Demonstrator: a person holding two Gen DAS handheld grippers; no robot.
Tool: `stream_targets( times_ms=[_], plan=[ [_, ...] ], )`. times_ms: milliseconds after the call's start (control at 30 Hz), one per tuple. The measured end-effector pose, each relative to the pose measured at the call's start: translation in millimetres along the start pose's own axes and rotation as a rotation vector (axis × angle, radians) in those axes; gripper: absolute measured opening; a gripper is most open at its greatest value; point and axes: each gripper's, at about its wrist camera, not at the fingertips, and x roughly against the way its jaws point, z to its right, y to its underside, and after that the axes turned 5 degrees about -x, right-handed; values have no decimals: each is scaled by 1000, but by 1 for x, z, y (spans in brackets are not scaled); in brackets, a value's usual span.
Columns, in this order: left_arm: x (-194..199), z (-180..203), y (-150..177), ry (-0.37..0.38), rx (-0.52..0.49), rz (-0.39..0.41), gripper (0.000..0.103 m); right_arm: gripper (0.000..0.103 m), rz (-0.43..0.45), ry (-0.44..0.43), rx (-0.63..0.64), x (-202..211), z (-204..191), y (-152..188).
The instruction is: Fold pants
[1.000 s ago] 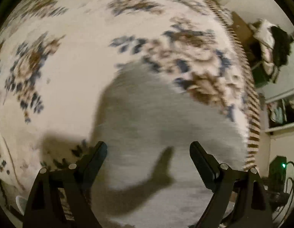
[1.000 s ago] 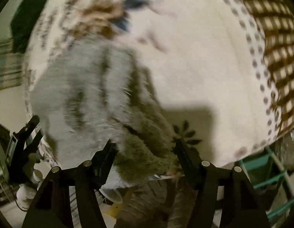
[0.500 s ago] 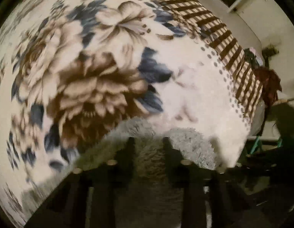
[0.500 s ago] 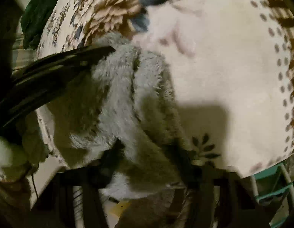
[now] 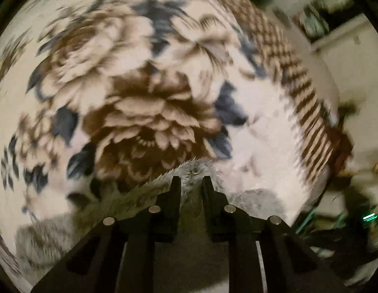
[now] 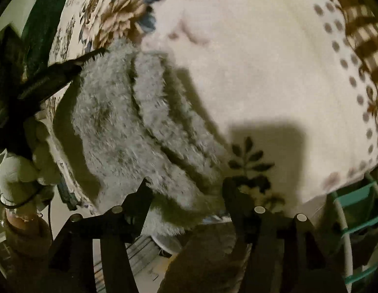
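Pants [image 6: 130, 127], grey and fuzzy, bunched near blanket [image 6: 250, 61] edge on the bed, now pinched by left claw [image 5: 190, 183] after closing from wide, right claw [image 6: 186, 190] reopening around the hem, fold probably starting.

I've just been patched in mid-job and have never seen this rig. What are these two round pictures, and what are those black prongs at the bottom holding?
No robot arm here: a person holds a two-finger gripper in each hand, each carrying a fisheye camera that looks along its fingers. One picture is the left gripper's view, the other the right's. Fluffy grey pants lie on a cream blanket with brown and blue flowers. The left gripper has its black fingers pinched on the pants' edge. The right gripper is opening its fingers, with the pants' other end between them but not pressed. The left one also shows in the right view.
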Motion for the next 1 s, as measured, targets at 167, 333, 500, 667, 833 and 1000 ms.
stream_targets(
  times_ms=[167, 333, 500, 667, 833, 1000],
  plan=[
    [65, -42, 35, 33, 242, 177, 79, 64, -26, 91, -33, 0, -2, -2],
    [114, -82, 89, -9, 404, 298, 86, 69, 193, -36, 75, 58, -55, -18],
    [103, -134, 129, -21, 589, 300, 86, 73, 215, 24, 123, 50, -83, -68],
    [69, -161, 142, 53, 652, 279, 51, 42, 170, 35, 67, 24, -93, -88],
    [70, -153, 133, 23, 563, 307, 29, 0, 325, 68, 175, 49, -121, -75],
    [71, -164, 132, 29, 596, 322, 28, 2, 271, 16, 153, 53, -117, -81]
  ],
)
